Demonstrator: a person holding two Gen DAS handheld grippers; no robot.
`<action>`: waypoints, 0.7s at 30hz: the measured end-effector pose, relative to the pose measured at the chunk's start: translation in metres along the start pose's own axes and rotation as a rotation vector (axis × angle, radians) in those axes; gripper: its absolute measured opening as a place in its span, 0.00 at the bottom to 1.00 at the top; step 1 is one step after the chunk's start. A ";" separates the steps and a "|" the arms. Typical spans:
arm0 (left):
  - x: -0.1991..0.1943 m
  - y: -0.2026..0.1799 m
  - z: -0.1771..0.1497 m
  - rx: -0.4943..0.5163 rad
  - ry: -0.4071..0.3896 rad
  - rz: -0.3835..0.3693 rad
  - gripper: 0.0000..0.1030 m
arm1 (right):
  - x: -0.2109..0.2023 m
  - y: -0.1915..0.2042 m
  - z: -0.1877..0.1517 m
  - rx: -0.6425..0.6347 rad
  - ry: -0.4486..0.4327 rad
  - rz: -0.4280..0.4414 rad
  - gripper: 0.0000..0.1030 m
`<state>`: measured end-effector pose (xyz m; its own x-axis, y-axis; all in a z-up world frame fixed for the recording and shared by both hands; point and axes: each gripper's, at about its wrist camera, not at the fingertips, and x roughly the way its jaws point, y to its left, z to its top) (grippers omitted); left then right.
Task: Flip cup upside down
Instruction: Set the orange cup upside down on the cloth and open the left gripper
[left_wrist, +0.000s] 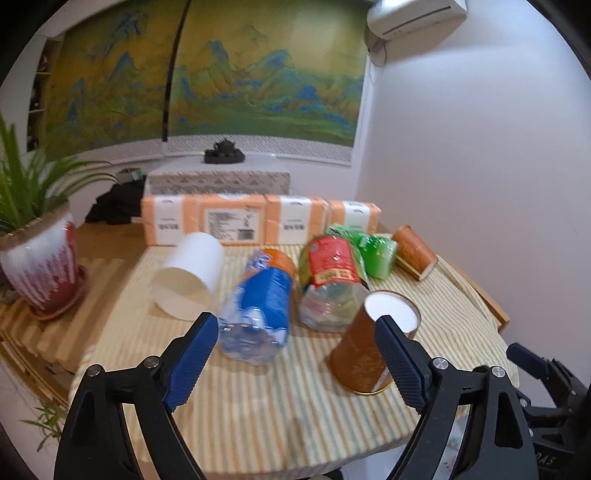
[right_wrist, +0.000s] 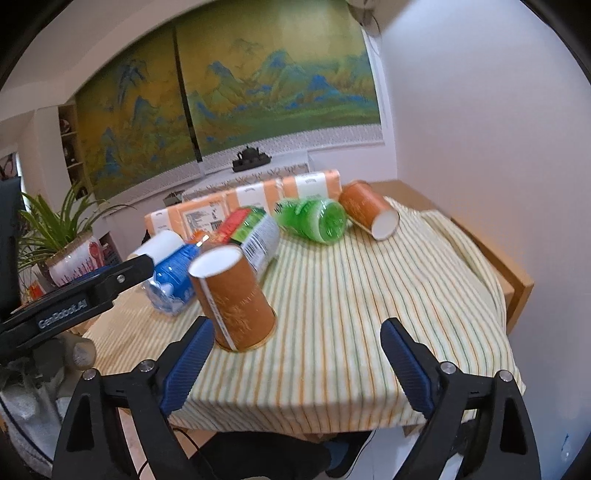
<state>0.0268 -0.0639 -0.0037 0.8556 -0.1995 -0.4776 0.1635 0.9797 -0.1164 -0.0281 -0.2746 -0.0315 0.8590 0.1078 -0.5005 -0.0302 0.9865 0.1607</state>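
An orange paper cup (left_wrist: 365, 347) stands upside down on the striped cloth, white base up; it also shows in the right wrist view (right_wrist: 236, 299). A second orange cup (left_wrist: 413, 251) lies on its side at the far right, also seen in the right wrist view (right_wrist: 369, 210). A white cup (left_wrist: 192, 273) lies on its side at the left. My left gripper (left_wrist: 295, 332) is open and empty, just before the bottles. My right gripper (right_wrist: 297, 336) is open and empty, with the upside-down cup next to its left finger (right_wrist: 192, 354).
A blue-labelled bottle (left_wrist: 258, 306), a red-labelled bottle (left_wrist: 328, 280) and a green bottle (left_wrist: 373, 247) lie on the cloth (left_wrist: 258, 398). Orange boxes (left_wrist: 236, 221) line the back. A potted plant (left_wrist: 40, 258) stands at the left. The left gripper's body (right_wrist: 74, 295) shows in the right wrist view.
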 end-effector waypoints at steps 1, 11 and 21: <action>-0.006 0.003 0.000 0.004 -0.010 0.010 0.91 | -0.002 0.004 0.002 -0.010 -0.014 0.000 0.87; -0.047 0.017 -0.002 0.010 -0.069 0.062 0.96 | -0.014 0.027 0.009 -0.042 -0.085 0.005 0.91; -0.059 0.032 -0.008 -0.022 -0.083 0.117 0.96 | -0.021 0.042 0.012 -0.076 -0.137 -0.014 0.92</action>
<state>-0.0220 -0.0207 0.0141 0.9062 -0.0805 -0.4152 0.0500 0.9952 -0.0837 -0.0414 -0.2363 -0.0043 0.9210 0.0812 -0.3810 -0.0516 0.9948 0.0873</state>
